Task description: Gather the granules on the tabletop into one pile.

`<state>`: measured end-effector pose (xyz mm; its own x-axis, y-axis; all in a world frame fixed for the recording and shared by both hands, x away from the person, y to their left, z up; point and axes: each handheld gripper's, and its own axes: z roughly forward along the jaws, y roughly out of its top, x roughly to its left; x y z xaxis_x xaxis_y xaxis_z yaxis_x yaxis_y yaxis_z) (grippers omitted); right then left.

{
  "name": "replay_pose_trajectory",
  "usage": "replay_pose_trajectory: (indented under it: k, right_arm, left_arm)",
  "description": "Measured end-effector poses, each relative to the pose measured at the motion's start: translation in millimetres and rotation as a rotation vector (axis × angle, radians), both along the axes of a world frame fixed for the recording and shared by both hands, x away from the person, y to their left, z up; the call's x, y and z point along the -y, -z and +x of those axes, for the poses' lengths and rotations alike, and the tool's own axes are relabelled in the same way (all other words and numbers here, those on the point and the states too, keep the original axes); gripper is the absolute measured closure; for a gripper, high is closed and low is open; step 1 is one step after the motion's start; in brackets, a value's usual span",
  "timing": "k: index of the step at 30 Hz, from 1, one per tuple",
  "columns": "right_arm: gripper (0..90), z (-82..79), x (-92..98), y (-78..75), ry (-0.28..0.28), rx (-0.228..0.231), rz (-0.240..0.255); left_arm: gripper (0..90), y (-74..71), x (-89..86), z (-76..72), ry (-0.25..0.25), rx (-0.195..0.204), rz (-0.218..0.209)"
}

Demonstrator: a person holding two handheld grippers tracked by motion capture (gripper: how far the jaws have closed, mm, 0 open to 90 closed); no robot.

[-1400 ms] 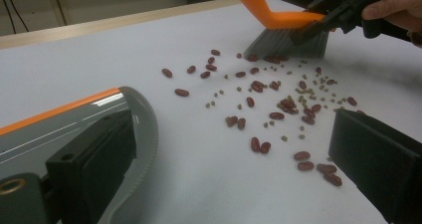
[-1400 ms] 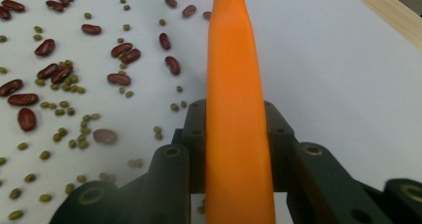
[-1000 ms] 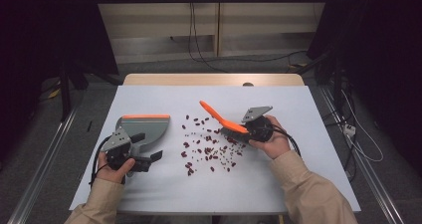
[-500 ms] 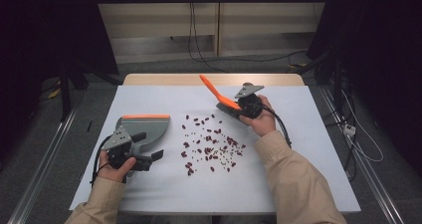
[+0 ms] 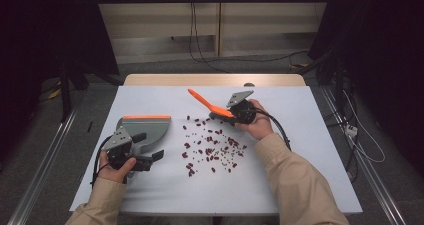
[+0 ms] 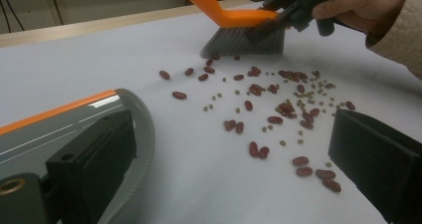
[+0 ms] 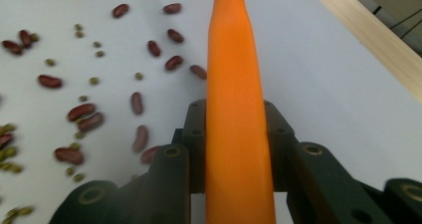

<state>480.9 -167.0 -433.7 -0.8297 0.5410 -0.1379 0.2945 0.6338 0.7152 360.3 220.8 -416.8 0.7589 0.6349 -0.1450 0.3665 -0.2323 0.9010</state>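
Orange plastic is catching the eye first: the orange-handled hand brush with grey bristles [image 5: 210,105] is sitting clamped in the right tongs [image 5: 227,116], its handle angling up and away toward the far left while the bristles are touching the white sheet at the far edge of the spill. In the right gripper view the handle [image 7: 234,114] is running straight up between the two black jaws, which are pressing on it from both sides.

The scattered dark red kidney beans and small green peas [image 5: 212,147] are lying loose near the middle of the white-covered desk [image 5: 300,150], between the two hands (a few strays are sitting nearer the brush).

To the left, the grey dustpan with an orange front lip [image 5: 145,127] is resting flat on the desk, well apart from the brush and just beside the spill. The left tongs [image 5: 147,157] are at its near end, one jaw lying over the pan's rim in the left gripper view [image 6: 94,154]; whether they are actually gripping it I cannot tell, though the jaws are standing wide apart.
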Motion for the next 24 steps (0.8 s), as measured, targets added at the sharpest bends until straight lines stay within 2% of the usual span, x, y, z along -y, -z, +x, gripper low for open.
replay_pose_trajectory:
  k: [12,24]
  right_arm:
    - [71.2,-31.1,4.4,-4.5,-0.099,-0.027,-0.024]
    - [71.3,-59.7,9.7,-6.6,-0.124,-0.046,0.001]
  left_arm:
    - [4.8,-0.3,0.0,0.4,-0.001,0.002,-0.003]
    - [4.7,-0.6,1.6,-0.8,0.002,0.003,-0.002]
